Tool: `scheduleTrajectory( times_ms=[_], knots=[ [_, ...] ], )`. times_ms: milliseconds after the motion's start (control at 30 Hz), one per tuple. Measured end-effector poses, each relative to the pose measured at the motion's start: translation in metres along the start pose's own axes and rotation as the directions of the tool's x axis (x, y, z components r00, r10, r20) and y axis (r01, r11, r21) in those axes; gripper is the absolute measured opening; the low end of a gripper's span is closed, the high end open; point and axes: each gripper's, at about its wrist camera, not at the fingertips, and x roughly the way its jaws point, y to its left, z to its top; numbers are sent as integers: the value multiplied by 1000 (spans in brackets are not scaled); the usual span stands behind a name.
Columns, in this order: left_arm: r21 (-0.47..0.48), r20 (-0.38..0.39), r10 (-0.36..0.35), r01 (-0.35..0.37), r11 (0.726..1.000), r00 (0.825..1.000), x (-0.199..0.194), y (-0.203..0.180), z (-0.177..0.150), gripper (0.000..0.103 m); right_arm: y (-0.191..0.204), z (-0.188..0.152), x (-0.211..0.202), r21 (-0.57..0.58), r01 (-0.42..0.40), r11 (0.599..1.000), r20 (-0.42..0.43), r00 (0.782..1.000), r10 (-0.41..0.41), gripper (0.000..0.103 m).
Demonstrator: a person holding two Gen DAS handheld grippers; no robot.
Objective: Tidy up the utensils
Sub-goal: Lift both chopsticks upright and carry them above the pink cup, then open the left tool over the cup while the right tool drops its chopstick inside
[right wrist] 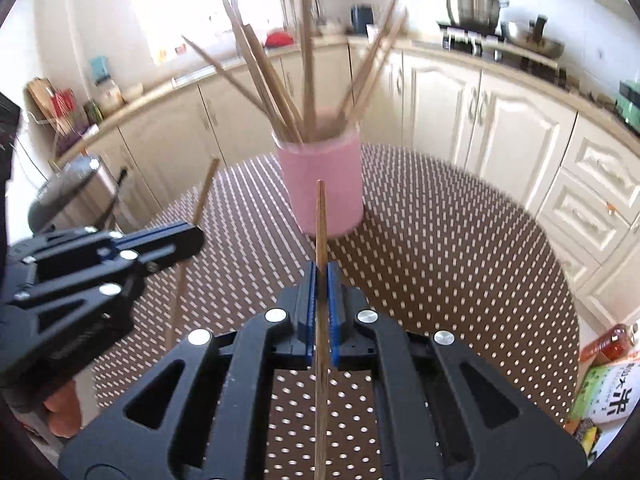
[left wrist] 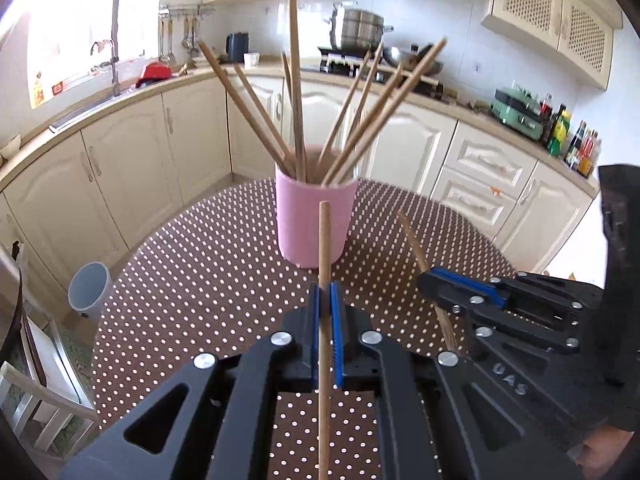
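Pink cup (left wrist: 316, 224) upright at far middle of polka-dot table (left wrist: 192, 280), holding bundle of wooden chopsticks (left wrist: 298, 92) fanned left and right. Left gripper (left wrist: 325, 300) near side of cup, fingers clamped on single chopstick (left wrist: 325, 248), tip pointing toward cup, short of it. Right gripper (right wrist: 322, 280) likewise clamped on own chopstick (right wrist: 320, 220). Grippers side by side, apart. Beyond table: cream cabinets (left wrist: 132, 148); steel pot (left wrist: 358, 26) on far counter.

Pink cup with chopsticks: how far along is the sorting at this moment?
Mostly done: about eight chopsticks stand in the pink cup. In hand: the left gripper and right gripper each clamp one chopstick. Left: dropping both in. No loose ones show on the dotted table.
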Motion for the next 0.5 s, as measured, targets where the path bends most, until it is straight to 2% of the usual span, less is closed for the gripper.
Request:
scheduleTrajectory(
  times_ms=[100, 267, 500],
  knots=[
    [-12, 55, 1, 0, 1000, 998, -19, 1, 3, 6, 8, 5, -23, -7, -2, 1000, 82, 997, 2, 6],
    [-18, 154, 14, -12, 1000, 988, -49, -1, 6, 6, 24, 11, -58, -24, 4, 1000, 207, 978, 1, 6],
    [-27, 297, 16, -8, 1000, 955, -94, -6, 6, 6, 35, 13, -84, -53, 8, 999, 295, 955, 8, 6]
  ],
)
